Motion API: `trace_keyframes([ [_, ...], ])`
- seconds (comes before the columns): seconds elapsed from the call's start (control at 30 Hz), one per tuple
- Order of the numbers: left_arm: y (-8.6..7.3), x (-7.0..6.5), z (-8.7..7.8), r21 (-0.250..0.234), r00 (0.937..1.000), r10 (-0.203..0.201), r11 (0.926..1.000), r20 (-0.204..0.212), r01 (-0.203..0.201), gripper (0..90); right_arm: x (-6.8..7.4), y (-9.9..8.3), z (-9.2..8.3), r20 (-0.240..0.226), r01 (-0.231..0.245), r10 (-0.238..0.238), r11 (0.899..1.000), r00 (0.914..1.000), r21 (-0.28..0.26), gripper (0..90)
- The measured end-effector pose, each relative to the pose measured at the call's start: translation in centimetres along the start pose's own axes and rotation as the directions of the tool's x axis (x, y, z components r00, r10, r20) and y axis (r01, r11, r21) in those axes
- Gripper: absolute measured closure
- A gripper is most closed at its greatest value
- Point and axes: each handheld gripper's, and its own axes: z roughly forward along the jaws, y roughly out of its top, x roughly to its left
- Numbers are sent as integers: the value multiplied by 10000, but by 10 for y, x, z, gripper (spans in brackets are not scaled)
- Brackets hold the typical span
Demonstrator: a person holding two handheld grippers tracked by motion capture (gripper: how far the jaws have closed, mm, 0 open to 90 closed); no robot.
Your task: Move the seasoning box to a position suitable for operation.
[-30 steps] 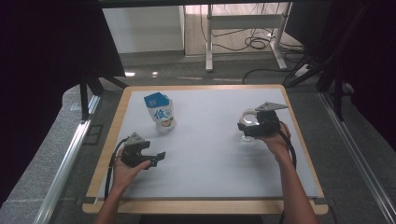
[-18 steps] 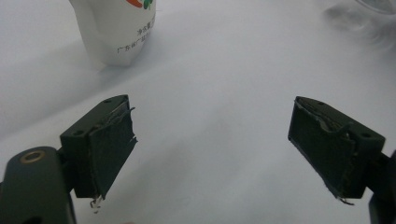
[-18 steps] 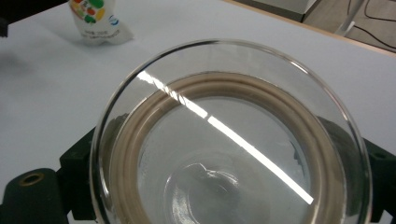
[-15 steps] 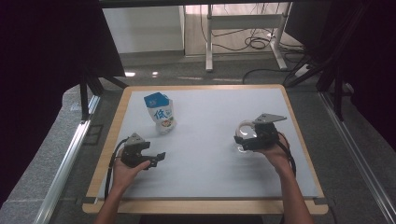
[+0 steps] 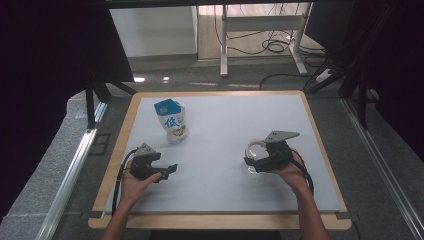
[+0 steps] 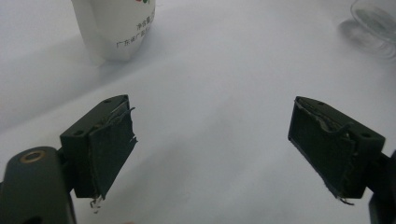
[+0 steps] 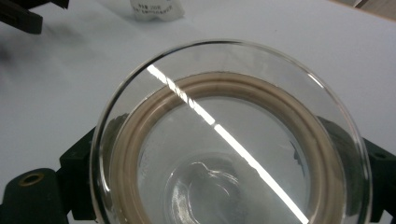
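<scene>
Meanwhile, the right claw [image 5: 256,161] gripped a glass lid [image 7: 229,135] low over the white surface [image 5: 220,125] toward four o'clock, while the left claw [image 5: 167,171] hung open at eight o'clock, the carton [image 5: 171,120] at eleven.

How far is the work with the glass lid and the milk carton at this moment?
Done: the right gripper is shut on the glass lid, low over the table. In hand: carrying that lid. Left: the milk carton stands untouched at the far left, and the left gripper waits open and empty.
</scene>
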Motion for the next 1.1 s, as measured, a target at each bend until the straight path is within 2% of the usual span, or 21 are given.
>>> trace_keyframes([
  [0.07,0,0,0,11,10000,7,10000,3,-7,140,0,0,2,53,69,-70,9999,10000,84,112],
  [0.1,0,1,0,8,10000,36,10000,2,-36,140,-2,0,4,243,153,-158,9997,9996,201,112],
  [0.23,0,1,0,-4,10000,-14,10000,-16,14,140,-6,1,10,197,32,-36,9998,9998,213,112],
  [0.3,-1,1,0,-2,10000,-28,10000,-37,28,140,-8,2,17,370,165,-185,9984,9991,539,111],
  [0.43,-1,2,0,12,10000,-41,10000,-37,41,140,-9,4,21,288,153,-167,9987,9994,476,108],
  [0.47,-1,2,0,13,10000,-56,10000,-22,56,140,-10,4,21,303,-13,-1,9989,9995,473,103],
  [0.53,-2,2,1,27,10000,-59,10000,-4,59,140,-10,4,22,316,-55,41,9990,9995,441,90],
  [0.57,-2,1,1,33,10000,-60,10000,26,60,139,-7,4,22,703,-131,108,9994,9975,330,37],
  [0.6,-2,1,2,33,10000,-63,10000,35,63,139,-7,4,22,703,-131,108,9994,9975,330,37],
  [0.63,-2,0,2,38,10000,-31,10000,81,30,139,-3,6,16,1022,-93,104,9999,9947,-106,33],
  [0.7,-2,0,2,37,10000,-32,10000,86,31,139,0,9,7,1141,-161,234,9978,9932,-644,33],
  [0.73,-2,0,2,36,10000,-39,10000,81,39,139,0,9,7,1141,-161,234,9978,9932,-644,33],
  [0.77,-2,0,3,40,10000,-42,10000,78,42,139,3,12,-4,1339,-168,314,9939,9905,-1091,34],
  [0.8,-2,1,3,42,10000,-35,10000,72,35,139,4,13,-9,1299,-250,417,9915,9906,-1279,37],
  [0.9,-2,0,3,12,10000,-20,10000,62,20,137,4,11,-16,1223,-373,564,9875,9909,-1533,47],
  [0.93,-2,0,2,-15,10000,14,10000,78,-13,136,4,8,-24,1251,-393,631,9821,9901,-1841,72],
  [0.97,-2,0,2,-36,9999,37,10000,105,-37,136,4,8,-24,1251,-393,631,9821,9901,-1841,72],
  [1.0,-2,0,2,-45,9999,51,10000,112,-50,137,4,7,-31,1231,-523,796,9762,9892,-2106,89],
  [1.1,-2,0,2,-60,9999,47,10000,165,-46,138,4,5,-37,1469,-679,1000,9755,9841,-2093,121],
])
